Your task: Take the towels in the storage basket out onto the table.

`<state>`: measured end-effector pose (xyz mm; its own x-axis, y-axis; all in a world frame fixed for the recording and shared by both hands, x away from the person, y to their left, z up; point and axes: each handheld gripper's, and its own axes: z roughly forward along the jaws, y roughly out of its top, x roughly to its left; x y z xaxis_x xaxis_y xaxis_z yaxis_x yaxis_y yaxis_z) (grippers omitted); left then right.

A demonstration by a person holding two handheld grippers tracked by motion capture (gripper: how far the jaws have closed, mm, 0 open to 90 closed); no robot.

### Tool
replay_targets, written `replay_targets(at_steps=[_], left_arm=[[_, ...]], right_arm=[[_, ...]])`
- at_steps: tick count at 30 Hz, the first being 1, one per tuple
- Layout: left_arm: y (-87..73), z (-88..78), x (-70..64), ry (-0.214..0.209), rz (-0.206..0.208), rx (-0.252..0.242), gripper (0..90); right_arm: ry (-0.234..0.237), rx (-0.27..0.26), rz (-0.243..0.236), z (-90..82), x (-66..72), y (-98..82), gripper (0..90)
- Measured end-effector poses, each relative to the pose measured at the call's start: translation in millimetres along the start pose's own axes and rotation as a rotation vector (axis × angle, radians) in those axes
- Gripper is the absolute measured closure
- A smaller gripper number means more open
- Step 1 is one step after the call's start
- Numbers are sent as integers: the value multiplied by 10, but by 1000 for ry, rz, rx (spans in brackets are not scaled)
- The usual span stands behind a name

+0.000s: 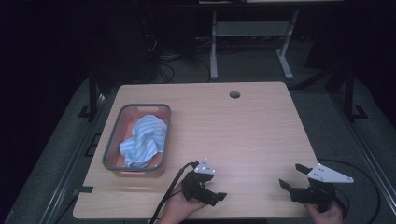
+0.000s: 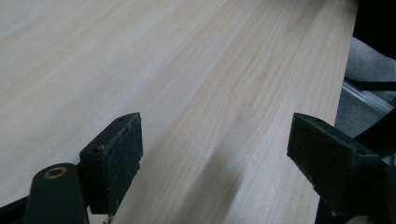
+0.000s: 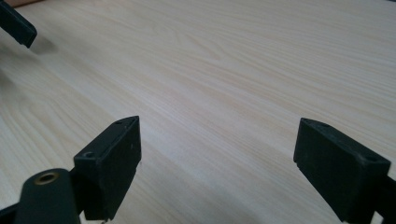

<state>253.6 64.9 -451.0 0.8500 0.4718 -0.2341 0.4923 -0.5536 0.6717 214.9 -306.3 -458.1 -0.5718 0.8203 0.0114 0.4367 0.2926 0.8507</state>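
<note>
The left tongs (image 1: 212, 189) rest low at the near edge of the tabletop (image 1: 243, 126), held in the person's left hand (image 1: 180, 207). In the left gripper view the two black jaws stand wide apart, with only bare wood between them, so these tongs (image 2: 215, 154) are open and hold nothing. The right tongs (image 1: 293, 176) are near the right corner of the near edge, in the right hand (image 1: 327, 213); in the right gripper view their jaws also stand wide apart over bare wood, so the right tongs (image 3: 217, 158) are empty too.

The thing nearest to the left tongs is the striped cloth (image 1: 144, 140), blue and white, which lies crumpled inside the grey bin (image 1: 110, 142) at the left side of the tabletop. The bin is near the left tongs, a little forward and to the left of them, and well apart from the right tongs.

The step in hand is probably the reach for the cloth. To do it well, the left tongs should rise over the near wall of the bin and come down on a raised fold, not on the flat part, with the jaws kept wide until the fold is between them. A pinch too shallow may slip off. The wall near the cloth could catch a jaw, so a steep approach from above seems safer. The right tongs can wait, ready to take a second corner.
</note>
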Motion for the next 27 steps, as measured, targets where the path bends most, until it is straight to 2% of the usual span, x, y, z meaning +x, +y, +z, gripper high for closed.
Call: replay_targets(at_steps=[3, 5, 6, 11, 12, 14, 16, 18, 20, 27], left_arm=[[47, -39, 0, -1, 1, -9, 180], [105, -77, 26, -2, 2, 7, 179], [164, -98, 44, -16, -23, 10, 179], [299, -136, 78, -16, -8, 19, 179], [373, -171, 103, -11, -22, -2, 180], [414, -189, 120, -17, -25, -2, 180], [536, -243, 144, -20, -13, 7, 179], [574, -263, 156, -16, -5, 12, 179], [673, -318, 212, -32, -1, 17, 179], [805, -437, 307, -25, 15, 52, 179]], right_arm=[[-3, -9, -1, -1, 2, 5, 145], [1, -4, -1, 9, 13, 6, 145], [3, 0, -2, 20, 24, 9, 145], [5, -2, -1, 32, 28, 26, 145], [5, -3, -6, 36, 24, 32, 145], [5, -8, -1, 40, 21, 31, 145], [9, -4, 4, 53, 16, 34, 145], [16, -4, -2, 74, 15, 42, 145], [20, 2, -8, 88, 16, 53, 145], [23, -6, -10, 81, 7, 57, 145]])
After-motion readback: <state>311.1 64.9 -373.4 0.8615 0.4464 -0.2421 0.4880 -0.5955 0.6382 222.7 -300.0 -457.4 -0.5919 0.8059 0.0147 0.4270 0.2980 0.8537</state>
